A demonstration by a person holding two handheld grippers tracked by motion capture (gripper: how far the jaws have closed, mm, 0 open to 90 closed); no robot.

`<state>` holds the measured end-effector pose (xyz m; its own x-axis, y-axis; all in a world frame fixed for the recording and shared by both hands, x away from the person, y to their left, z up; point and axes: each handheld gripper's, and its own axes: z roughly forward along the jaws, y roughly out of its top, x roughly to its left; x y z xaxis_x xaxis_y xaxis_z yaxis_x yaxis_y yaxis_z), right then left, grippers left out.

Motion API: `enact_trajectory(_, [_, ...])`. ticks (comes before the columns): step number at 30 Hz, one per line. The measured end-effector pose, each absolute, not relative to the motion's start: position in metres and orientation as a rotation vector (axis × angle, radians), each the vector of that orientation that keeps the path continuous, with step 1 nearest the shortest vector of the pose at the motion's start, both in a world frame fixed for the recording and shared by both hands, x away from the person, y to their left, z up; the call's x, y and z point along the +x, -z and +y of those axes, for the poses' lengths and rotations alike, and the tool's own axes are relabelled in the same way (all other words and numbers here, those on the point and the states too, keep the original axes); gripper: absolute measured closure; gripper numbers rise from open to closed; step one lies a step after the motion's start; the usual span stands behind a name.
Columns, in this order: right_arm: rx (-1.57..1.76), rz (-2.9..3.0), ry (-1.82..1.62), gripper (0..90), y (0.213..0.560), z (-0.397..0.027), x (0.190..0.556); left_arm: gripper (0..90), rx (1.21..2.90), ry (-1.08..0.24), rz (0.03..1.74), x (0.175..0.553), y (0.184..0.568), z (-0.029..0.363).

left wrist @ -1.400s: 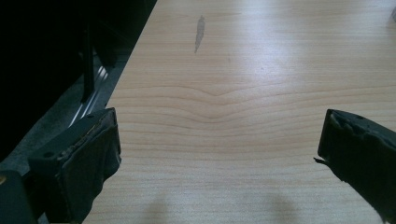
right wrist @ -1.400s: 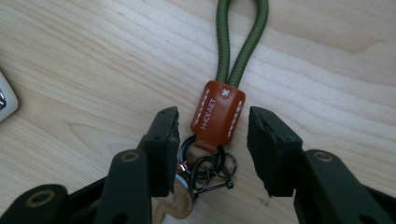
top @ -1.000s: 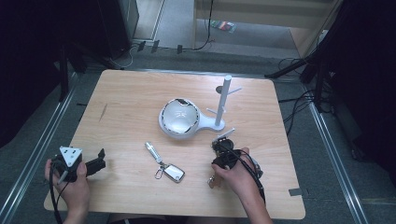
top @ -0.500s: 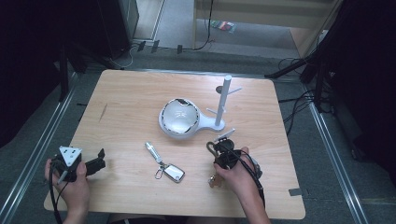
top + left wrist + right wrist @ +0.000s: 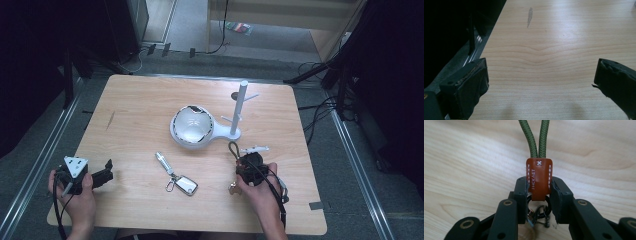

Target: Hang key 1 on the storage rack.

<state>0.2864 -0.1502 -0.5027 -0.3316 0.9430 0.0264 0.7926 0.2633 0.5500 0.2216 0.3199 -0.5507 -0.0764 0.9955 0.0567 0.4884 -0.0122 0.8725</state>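
Observation:
My right gripper (image 5: 539,186) is shut on the brown leather tab (image 5: 538,173) of a keychain, and its jaws have just been closing on that tab. The keychain's green cord loop (image 5: 536,137) runs ahead over the wood, and dark metal rings hang behind the tab. From above, the right gripper (image 5: 248,162) sits near the table's front right, with the cord loop (image 5: 233,148) lying just beyond it. At the front left corner my left gripper (image 5: 102,172) is open with nothing between its jaws, and the left gripper (image 5: 541,77) looks over bare wood.
A white bowl-shaped object (image 5: 191,126) and a white peg stand (image 5: 239,107) stand mid-table. A car key fob (image 5: 184,184) on a ring with a metal tube (image 5: 162,161) lies at front centre. A small white piece (image 5: 255,149) lies by the cord. The table's left edge (image 5: 486,47) is close.
My right gripper has shifted slightly to the right across the table, and the cord loop now shows ahead of it. The left hand has kept still.

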Motion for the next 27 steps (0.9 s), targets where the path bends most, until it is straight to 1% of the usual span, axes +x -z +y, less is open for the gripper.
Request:
enact_trajectory(9, [1.589,2.074,-0.855,69.4,0.486,-0.165,0.280,0.0,1.561,-1.011,1.625,0.221,0.551,0.321])
enact_trajectory(27, [1.532,1.907,-0.950,69.4,0.474,-0.175,0.274,0.0,1.563,-1.018,1.615,0.220,0.551,0.320])
